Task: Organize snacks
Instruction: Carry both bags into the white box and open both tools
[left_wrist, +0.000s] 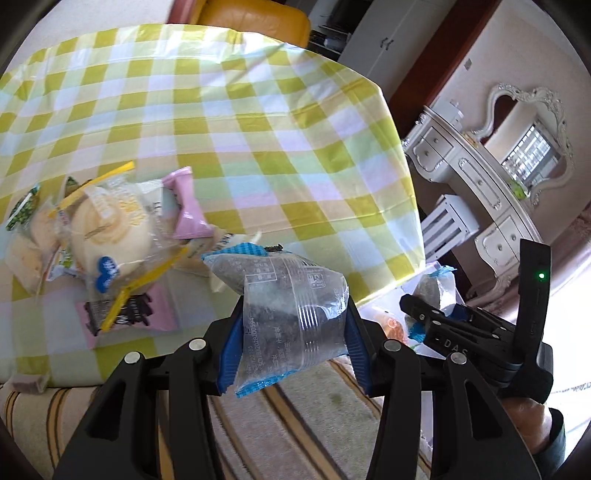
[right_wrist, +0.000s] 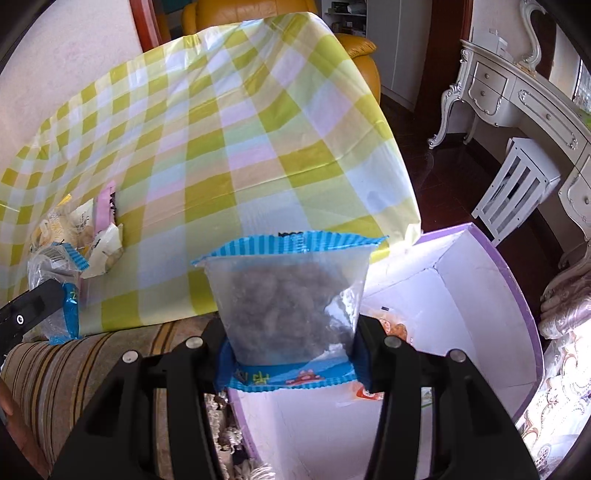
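Note:
My left gripper (left_wrist: 291, 343) is shut on a clear, blue-edged packet of dark snack (left_wrist: 291, 310), held over the table's near edge. My right gripper (right_wrist: 291, 347) is shut on a like blue-edged packet (right_wrist: 288, 291), held above a white box with a purple rim (right_wrist: 517, 295) beside the table. An orange-printed snack (right_wrist: 395, 328) lies inside that box. In the left wrist view the right gripper (left_wrist: 443, 310) with its packet (left_wrist: 439, 291) shows at the right. In the right wrist view the left gripper's packet (right_wrist: 55, 280) shows at the left edge.
A green-checked tablecloth (left_wrist: 240, 129) covers the table. A pile of wrapped snacks lies on it: a round pale cake (left_wrist: 110, 229), a pink packet (left_wrist: 188, 206), a pink bar (left_wrist: 125, 310). A striped sofa cushion (left_wrist: 295, 424) lies below. A white dresser (left_wrist: 480, 177) stands at the right.

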